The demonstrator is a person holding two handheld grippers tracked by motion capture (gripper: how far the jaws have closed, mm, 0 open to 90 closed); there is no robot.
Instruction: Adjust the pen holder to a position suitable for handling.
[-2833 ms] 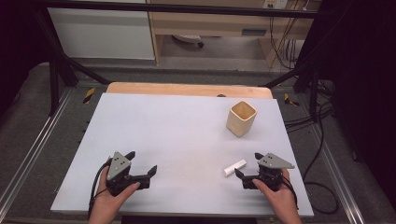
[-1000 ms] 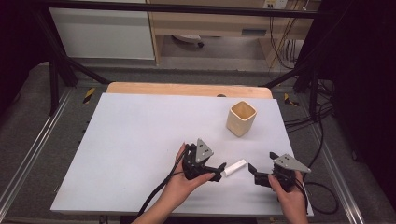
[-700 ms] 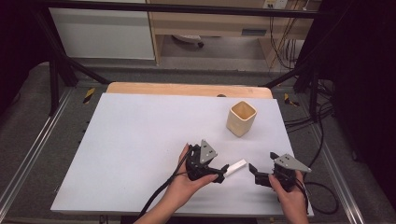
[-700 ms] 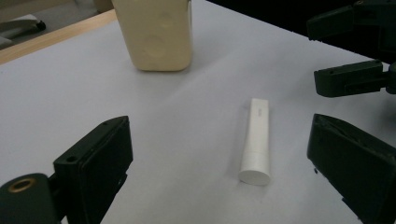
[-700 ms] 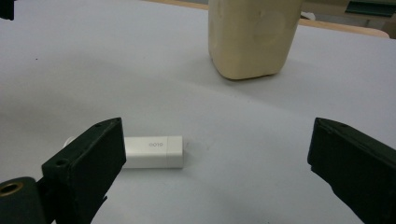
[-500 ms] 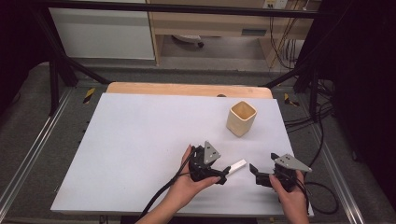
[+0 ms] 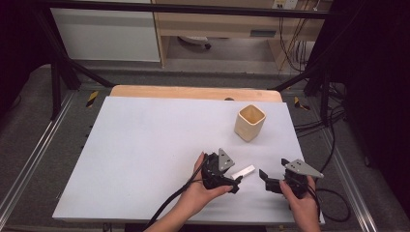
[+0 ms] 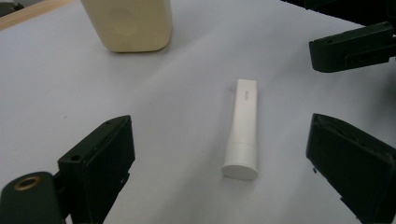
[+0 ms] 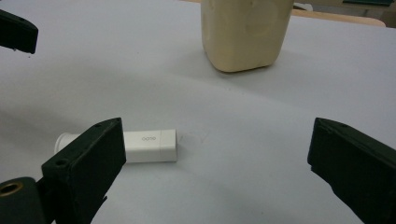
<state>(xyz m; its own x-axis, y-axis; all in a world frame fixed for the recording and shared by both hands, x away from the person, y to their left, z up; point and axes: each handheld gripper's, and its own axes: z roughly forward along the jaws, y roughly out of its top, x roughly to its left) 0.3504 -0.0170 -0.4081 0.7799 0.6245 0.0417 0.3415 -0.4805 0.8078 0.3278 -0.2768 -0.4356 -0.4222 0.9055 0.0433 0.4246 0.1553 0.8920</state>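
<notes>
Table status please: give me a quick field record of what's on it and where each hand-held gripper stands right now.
surface: white table
tube: white tube lying flat, cap end toward the left hand-held gripper
cup: tan cup upright, beyond the tube, apart from it
left hand-held gripper: jaws open, either side of the tube's cap end, not touching it
right hand-held gripper: jaws open, holding nothing, tube by its left jaw

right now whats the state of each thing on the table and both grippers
white tube: lying flat on the table, cap on, ungripped, between the left gripper's open jaws
beige cup: upright, open top, apart from the tube, looks empty
left gripper: open, at the tube's cap end
right gripper: open, holding nothing, near the tube's flat end
</notes>
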